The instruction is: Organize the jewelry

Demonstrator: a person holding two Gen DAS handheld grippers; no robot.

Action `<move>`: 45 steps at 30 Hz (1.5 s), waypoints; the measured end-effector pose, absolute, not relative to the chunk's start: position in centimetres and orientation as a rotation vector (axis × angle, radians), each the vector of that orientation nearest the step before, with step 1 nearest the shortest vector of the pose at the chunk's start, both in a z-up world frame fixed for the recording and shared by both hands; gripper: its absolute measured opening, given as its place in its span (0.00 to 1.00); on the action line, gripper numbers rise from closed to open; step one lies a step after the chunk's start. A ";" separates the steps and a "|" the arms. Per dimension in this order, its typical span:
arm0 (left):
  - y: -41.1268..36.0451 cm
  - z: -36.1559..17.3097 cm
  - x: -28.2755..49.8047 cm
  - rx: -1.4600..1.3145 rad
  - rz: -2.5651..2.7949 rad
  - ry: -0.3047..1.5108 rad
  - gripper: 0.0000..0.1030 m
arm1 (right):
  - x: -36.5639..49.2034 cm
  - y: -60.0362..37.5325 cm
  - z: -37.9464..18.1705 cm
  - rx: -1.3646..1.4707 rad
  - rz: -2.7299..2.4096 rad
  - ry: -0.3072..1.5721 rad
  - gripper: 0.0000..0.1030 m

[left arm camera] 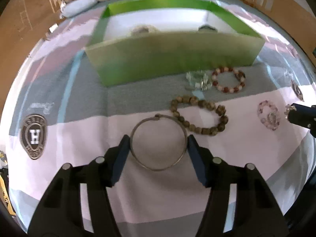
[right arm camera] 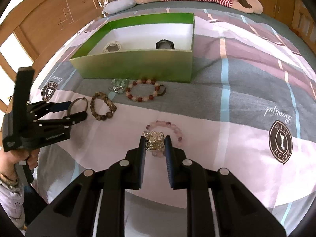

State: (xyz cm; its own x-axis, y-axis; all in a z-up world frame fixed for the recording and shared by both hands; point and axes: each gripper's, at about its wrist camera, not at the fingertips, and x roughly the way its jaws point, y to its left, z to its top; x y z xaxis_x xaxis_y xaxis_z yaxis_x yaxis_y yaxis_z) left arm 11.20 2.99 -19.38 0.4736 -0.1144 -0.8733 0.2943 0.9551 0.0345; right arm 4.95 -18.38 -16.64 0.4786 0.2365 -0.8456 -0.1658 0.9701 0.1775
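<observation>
Your left gripper point(left arm camera: 158, 148) brackets the metal bangle point(left arm camera: 158, 143) on the bedspread point(left arm camera: 246, 148), short of the green box point(left arm camera: 173, 61); pads at its sides, contact unconfirmed. Rigid, light, slippery: take it across its width. Your right gripper point(right arm camera: 155, 141) is clamped on a sparkly trinket point(right arm camera: 154, 140), likely fragile.

Both fisheye cameras look steeply down along their fingers at the bed point(left arm camera: 79, 102), close up. Both views share the green box point(left arm camera: 173, 59) and the bracelets before it; the right view also takes in the left hand-held gripper point(right arm camera: 79, 109).
</observation>
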 end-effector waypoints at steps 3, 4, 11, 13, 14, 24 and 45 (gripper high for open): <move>3.2 -16.1 10.4 0.139 -0.273 0.983 0.57 | 5.6 -18.1 -14.8 0.066 0.263 1.006 0.19; 3.2 -14.5 10.3 0.129 -0.286 0.951 0.58 | 6.0 -18.0 -14.0 0.063 0.268 0.988 0.19; 2.2 -5.7 14.6 0.103 -0.313 0.792 0.58 | 12.6 -17.0 -5.9 0.048 0.296 0.810 0.19; 1.7 -4.9 17.6 0.113 -0.288 0.781 0.58 | 15.3 -16.7 -5.2 0.056 0.297 0.804 0.19; 1.4 -5.1 18.7 0.114 -0.279 0.790 0.58 | 16.8 -16.6 -5.3 0.064 0.294 0.817 0.19; 1.8 -13.4 27.7 0.106 -0.180 0.973 0.58 | 25.3 -13.6 -14.8 -0.021 0.209 1.006 0.19; 3.7 -16.9 11.2 -0.042 -0.174 1.034 0.66 | 5.4 -22.0 -17.8 0.158 0.010 1.019 0.58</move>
State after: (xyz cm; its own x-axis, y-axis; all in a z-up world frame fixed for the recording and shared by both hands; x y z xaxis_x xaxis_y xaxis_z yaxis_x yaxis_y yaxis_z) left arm 11.20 3.67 -16.87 0.4992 -0.1636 -0.8509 0.1243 0.9854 -0.1165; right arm 5.38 -21.96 -17.80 0.5256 0.0819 -0.8468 0.0648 0.9886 0.1359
